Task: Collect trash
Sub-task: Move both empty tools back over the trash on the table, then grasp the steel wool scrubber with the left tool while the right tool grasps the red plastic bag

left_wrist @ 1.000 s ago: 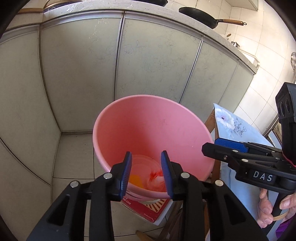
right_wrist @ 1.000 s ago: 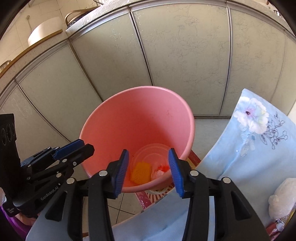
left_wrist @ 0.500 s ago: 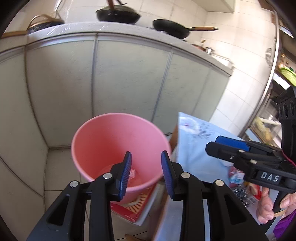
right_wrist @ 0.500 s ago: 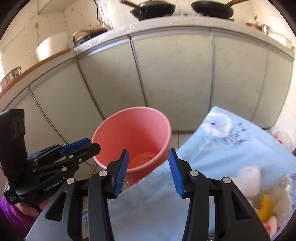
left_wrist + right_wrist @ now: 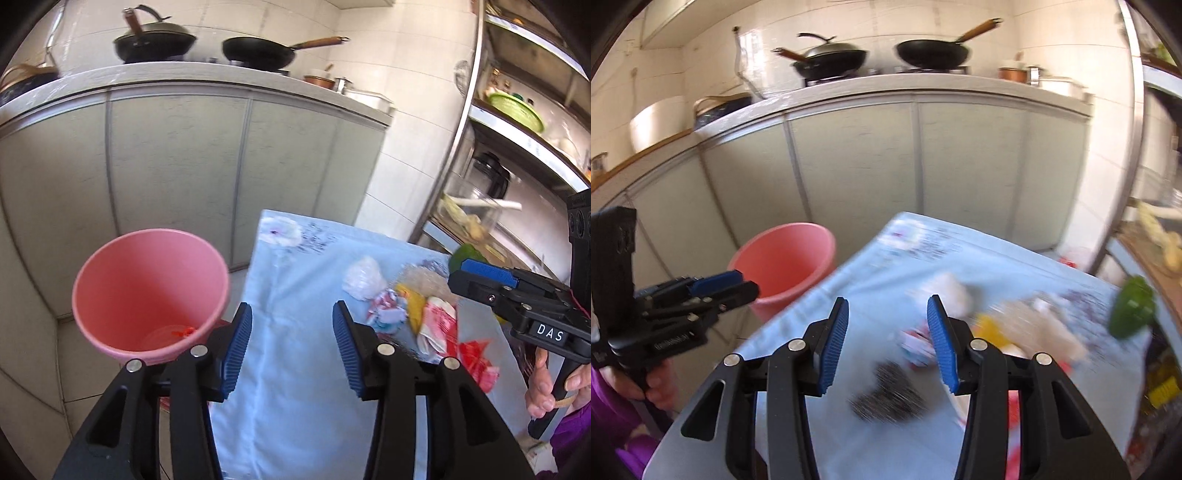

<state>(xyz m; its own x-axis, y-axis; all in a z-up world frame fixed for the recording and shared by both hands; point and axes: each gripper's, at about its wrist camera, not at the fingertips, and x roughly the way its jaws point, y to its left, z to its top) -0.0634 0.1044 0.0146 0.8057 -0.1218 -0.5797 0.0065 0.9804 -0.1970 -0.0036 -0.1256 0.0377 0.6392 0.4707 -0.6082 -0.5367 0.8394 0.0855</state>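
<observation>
A pink bucket (image 5: pixel 147 291) stands on the floor left of the table, with some trash at its bottom; it also shows in the right wrist view (image 5: pixel 783 262). Trash lies on the blue tablecloth (image 5: pixel 295 362): a white wad (image 5: pixel 364 277), colourful wrappers (image 5: pixel 391 314), a red-white packet (image 5: pixel 436 325). In the right wrist view a dark scrubber (image 5: pixel 886 391) lies just below my right gripper (image 5: pixel 888 343), which is open and empty. My left gripper (image 5: pixel 291 350) is open and empty above the table's left edge. The right gripper shows in the left wrist view (image 5: pixel 491 277).
Grey kitchen cabinets (image 5: pixel 184 166) run behind, with black pans (image 5: pixel 258 51) on the counter. A metal shelf rack (image 5: pixel 517 147) stands at the right. A green object (image 5: pixel 1132 306) sits at the table's far right. The right wrist view is motion-blurred.
Both grippers swung right and up, from over the pink bucket to over the table with the trash. Both stay open and empty.
</observation>
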